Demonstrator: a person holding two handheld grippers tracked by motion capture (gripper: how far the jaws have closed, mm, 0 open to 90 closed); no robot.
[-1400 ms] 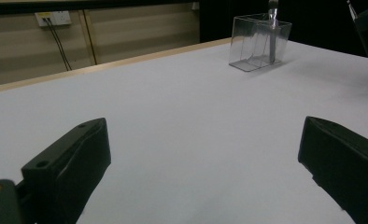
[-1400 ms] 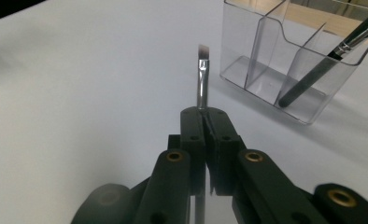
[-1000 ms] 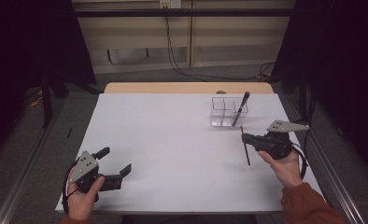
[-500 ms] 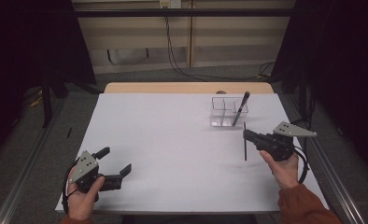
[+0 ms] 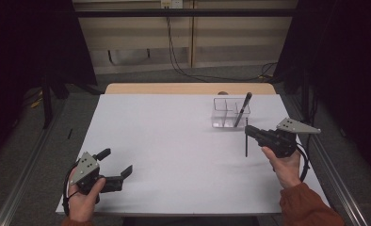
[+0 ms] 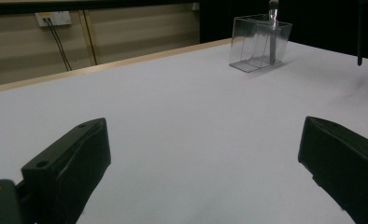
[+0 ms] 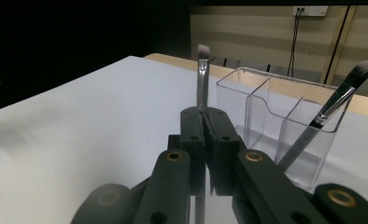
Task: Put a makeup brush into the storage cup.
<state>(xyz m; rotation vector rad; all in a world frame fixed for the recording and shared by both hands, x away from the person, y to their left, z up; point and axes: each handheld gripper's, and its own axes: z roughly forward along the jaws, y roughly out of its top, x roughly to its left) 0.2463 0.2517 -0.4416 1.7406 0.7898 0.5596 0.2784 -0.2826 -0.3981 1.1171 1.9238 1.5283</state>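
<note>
Clear plastic holder (image 5: 231, 112) already has one brush (image 5: 243, 109) in right compartment. Right gripper (image 5: 247, 130) pinching second brush (image 5: 246, 141) upright, just in front of holder, not yet in. Left gripper (image 5: 115, 165) spread, idle, well apart. Judging halfway done.

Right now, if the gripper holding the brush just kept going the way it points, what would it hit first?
Probably the clear organizer. The right gripper, shut on a brush, points toward the organizer's near wall, just right of its line; depth is hard to judge.
</note>
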